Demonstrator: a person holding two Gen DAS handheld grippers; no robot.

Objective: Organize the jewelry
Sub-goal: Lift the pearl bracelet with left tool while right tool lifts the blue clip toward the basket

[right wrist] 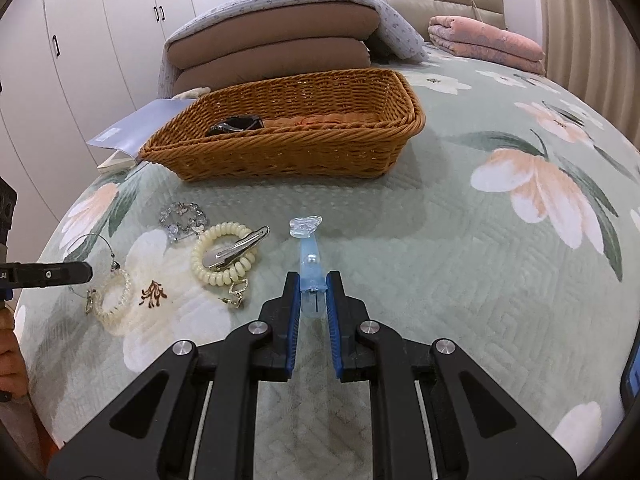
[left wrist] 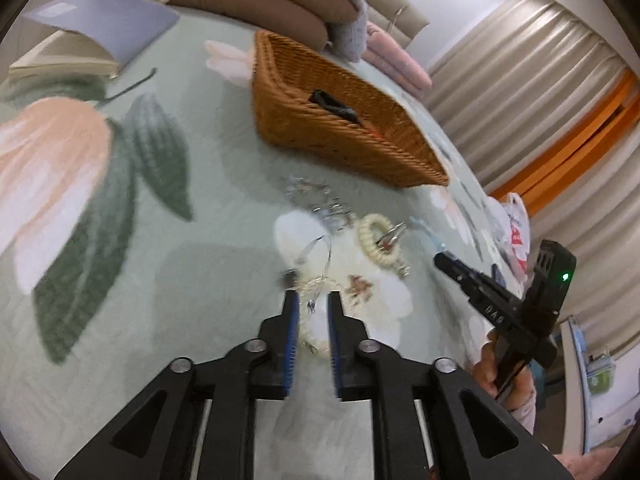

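Right claw (right wrist: pixel 313 280) pinching blue hair clip (right wrist: pixel 309 264) (on bedspread (right wrist: pixel 440 280))

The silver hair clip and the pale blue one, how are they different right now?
The silver hair clip looks like shiny metal; the pale blue hair clip is see-through plastic with a clear ornament at its far end. The silver one lies across the cream coil hair tie, touched by no claw; the blue one sits between the pads of the right claw, which is shut on it. Both are long, narrow clips on the floral bedspread, outside the wicker basket.
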